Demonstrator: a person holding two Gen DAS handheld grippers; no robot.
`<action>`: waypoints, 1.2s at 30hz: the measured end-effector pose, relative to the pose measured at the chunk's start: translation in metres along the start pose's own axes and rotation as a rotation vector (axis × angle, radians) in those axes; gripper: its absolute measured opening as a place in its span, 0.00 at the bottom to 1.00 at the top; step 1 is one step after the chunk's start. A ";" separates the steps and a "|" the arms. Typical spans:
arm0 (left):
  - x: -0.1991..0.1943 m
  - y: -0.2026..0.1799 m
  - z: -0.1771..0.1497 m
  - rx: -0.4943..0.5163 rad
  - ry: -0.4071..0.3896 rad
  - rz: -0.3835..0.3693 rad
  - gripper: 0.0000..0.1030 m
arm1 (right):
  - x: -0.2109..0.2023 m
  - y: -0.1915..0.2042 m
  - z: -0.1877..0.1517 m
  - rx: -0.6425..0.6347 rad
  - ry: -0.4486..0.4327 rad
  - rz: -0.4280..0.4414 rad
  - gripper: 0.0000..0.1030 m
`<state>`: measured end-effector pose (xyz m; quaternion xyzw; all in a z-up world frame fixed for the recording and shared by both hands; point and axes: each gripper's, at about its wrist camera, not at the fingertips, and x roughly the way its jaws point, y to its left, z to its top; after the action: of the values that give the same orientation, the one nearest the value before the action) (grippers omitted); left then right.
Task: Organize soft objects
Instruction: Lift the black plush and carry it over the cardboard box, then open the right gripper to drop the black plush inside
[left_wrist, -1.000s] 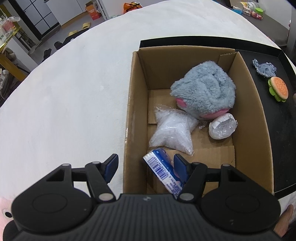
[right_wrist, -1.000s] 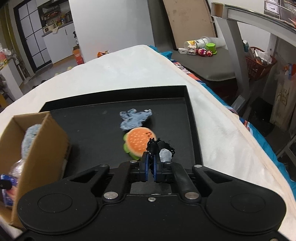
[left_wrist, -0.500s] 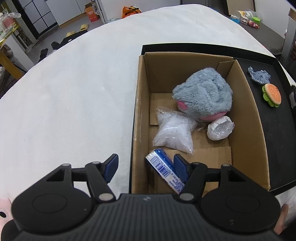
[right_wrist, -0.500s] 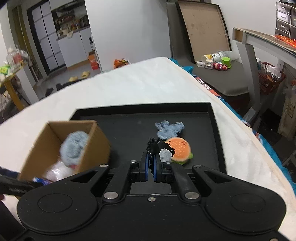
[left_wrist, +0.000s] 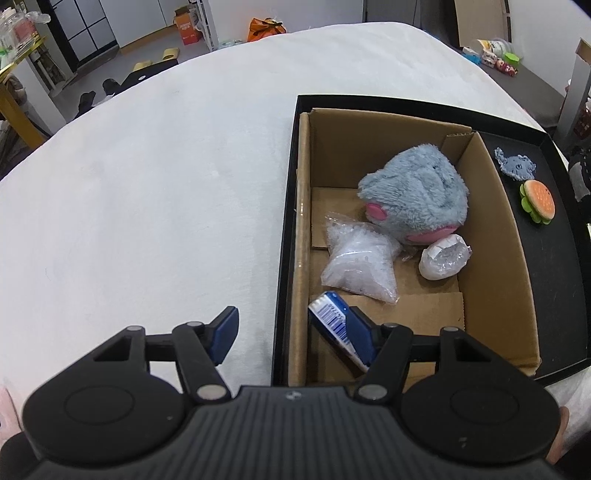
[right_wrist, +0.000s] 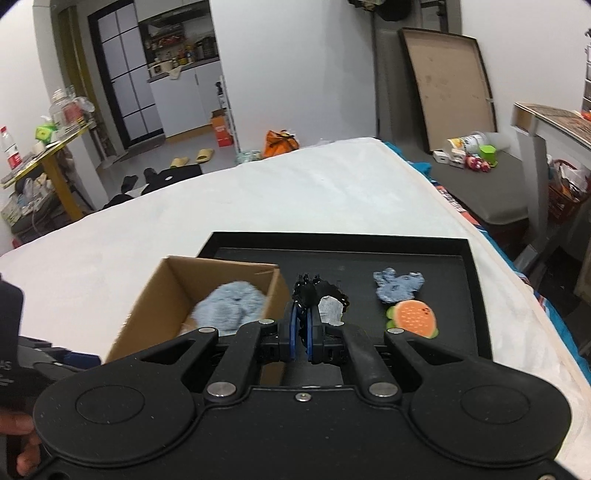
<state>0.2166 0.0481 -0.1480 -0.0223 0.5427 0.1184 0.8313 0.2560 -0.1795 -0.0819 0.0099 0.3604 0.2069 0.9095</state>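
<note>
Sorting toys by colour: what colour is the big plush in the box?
Grey-blue with pink patches; the plush shows best from the left wrist.

The box (left_wrist: 491, 236) sits in the tray (left_wrist: 561, 306), left of the burger toy (left_wrist: 538, 200).

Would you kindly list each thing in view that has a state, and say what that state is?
cardboard box: open, standing in the black tray.
grey plush: inside the box.
clear bag: inside the box.
burger toy: lying on the tray.
blue knitted toy: lying on the tray.
right gripper: jaws shut on a black-and-grey soft toy.
left gripper: jaws closing, gripping nothing.
</note>
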 end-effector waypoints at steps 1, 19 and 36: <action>0.000 0.001 0.000 -0.001 -0.003 -0.002 0.59 | 0.000 0.004 0.000 -0.006 0.002 0.005 0.05; 0.004 0.016 -0.015 -0.032 -0.011 -0.104 0.10 | 0.005 0.076 -0.018 -0.088 0.062 0.093 0.06; 0.002 0.020 -0.020 -0.046 -0.001 -0.159 0.12 | 0.008 0.091 -0.024 -0.111 0.108 0.116 0.24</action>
<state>0.1953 0.0651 -0.1563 -0.0843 0.5360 0.0645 0.8375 0.2118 -0.0967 -0.0896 -0.0310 0.3957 0.2793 0.8743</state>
